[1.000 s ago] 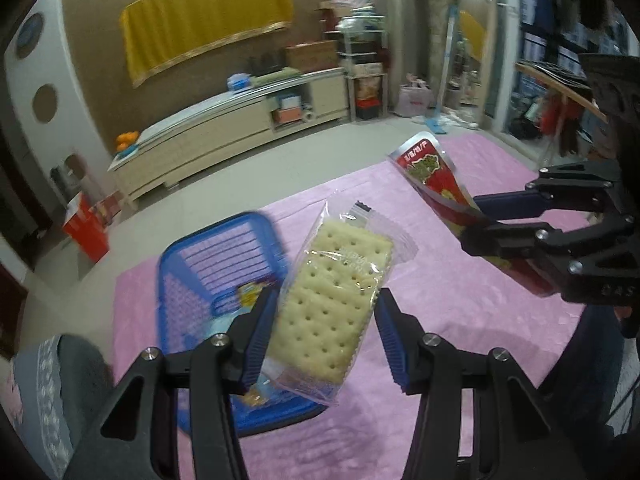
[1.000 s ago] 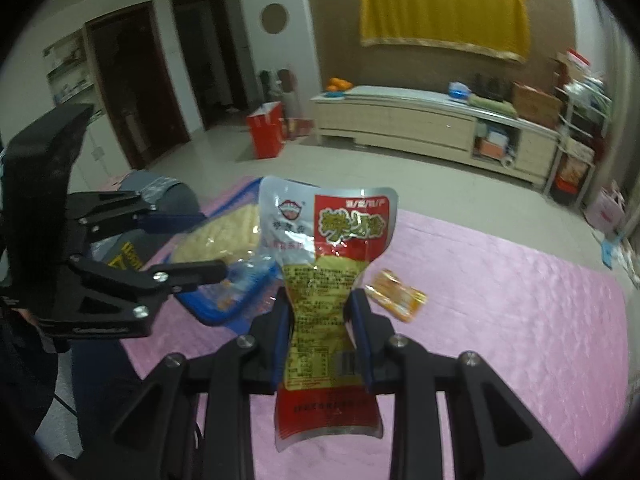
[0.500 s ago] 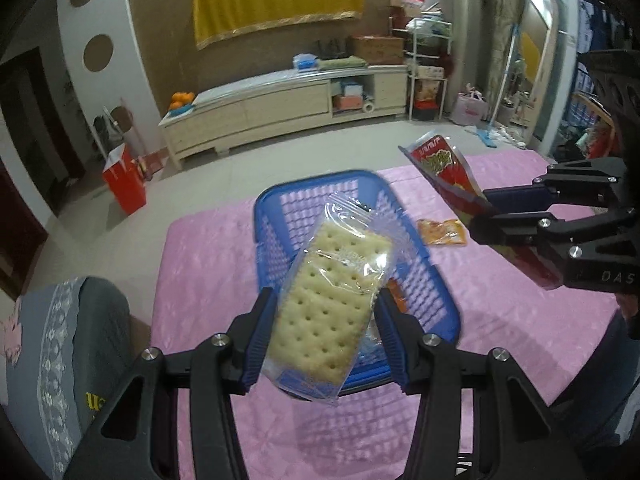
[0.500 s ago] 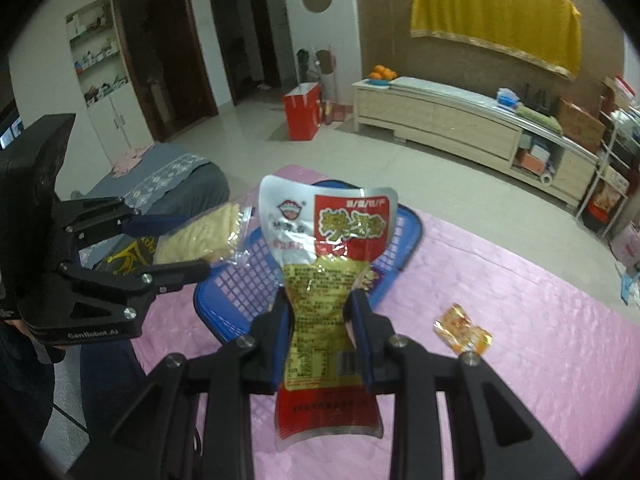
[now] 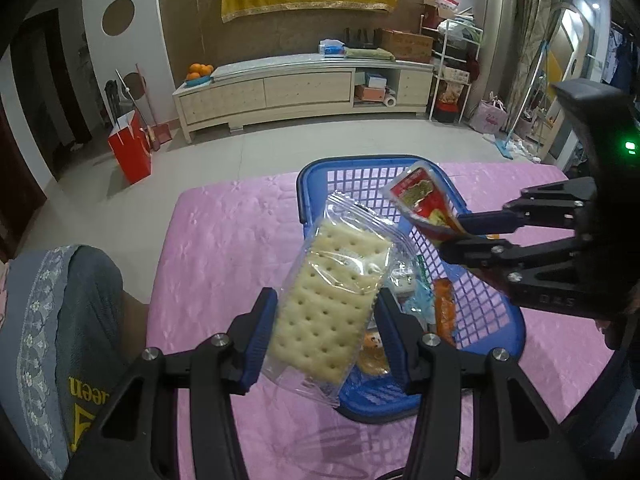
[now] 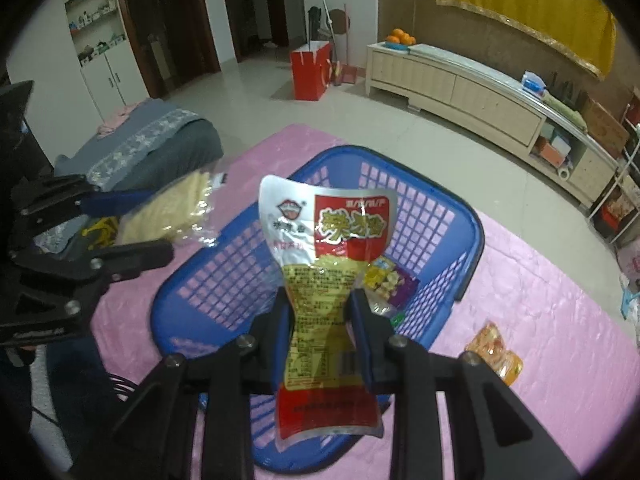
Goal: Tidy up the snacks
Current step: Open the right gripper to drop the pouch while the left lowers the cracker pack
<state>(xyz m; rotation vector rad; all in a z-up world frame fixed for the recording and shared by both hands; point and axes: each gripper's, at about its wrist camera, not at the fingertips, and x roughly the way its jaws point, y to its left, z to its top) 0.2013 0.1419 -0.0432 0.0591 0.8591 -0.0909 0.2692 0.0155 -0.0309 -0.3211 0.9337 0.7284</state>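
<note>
My left gripper (image 5: 326,312) is shut on a clear-wrapped cracker pack (image 5: 328,304) and holds it above the near left rim of the blue basket (image 5: 496,340). My right gripper (image 6: 320,312) is shut on a red and silver snack pouch (image 6: 324,264) and holds it above the same basket (image 6: 468,216). The right gripper with the pouch (image 5: 424,204) also shows at the right of the left wrist view. The left gripper with the crackers (image 6: 160,216) shows at the left of the right wrist view. Several small snacks (image 6: 384,280) lie in the basket.
The basket stands on a pink quilted cloth (image 5: 224,248). An orange snack packet (image 6: 496,352) lies on the cloth right of the basket. A grey cushioned seat (image 5: 48,320) is at the left edge. A long cabinet (image 5: 304,88) and a red bag (image 5: 130,152) stand across the floor.
Both grippers have moved toward and over the blue basket with their packs still held. The basket now lies directly under both packs.
</note>
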